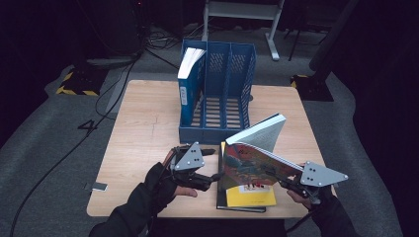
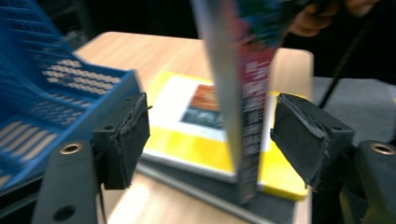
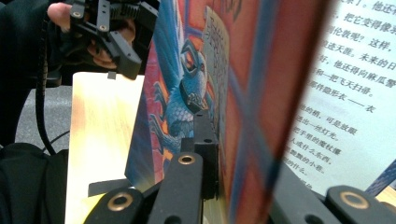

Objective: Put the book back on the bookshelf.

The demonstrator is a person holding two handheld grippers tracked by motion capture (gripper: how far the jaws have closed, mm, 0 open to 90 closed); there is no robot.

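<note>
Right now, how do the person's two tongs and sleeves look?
Both tongs, left and right, are black, each topped by a grey three-cornered plate with dark dots. The pads are black foam on arms with brass rivets. Sleeves are dark; a black cable trails.

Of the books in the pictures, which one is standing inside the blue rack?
The white-paged blue book, leaning in the blue rack's leftmost slot. The colourful book is held open above the table, and the yellow book lies flat below it.
</note>
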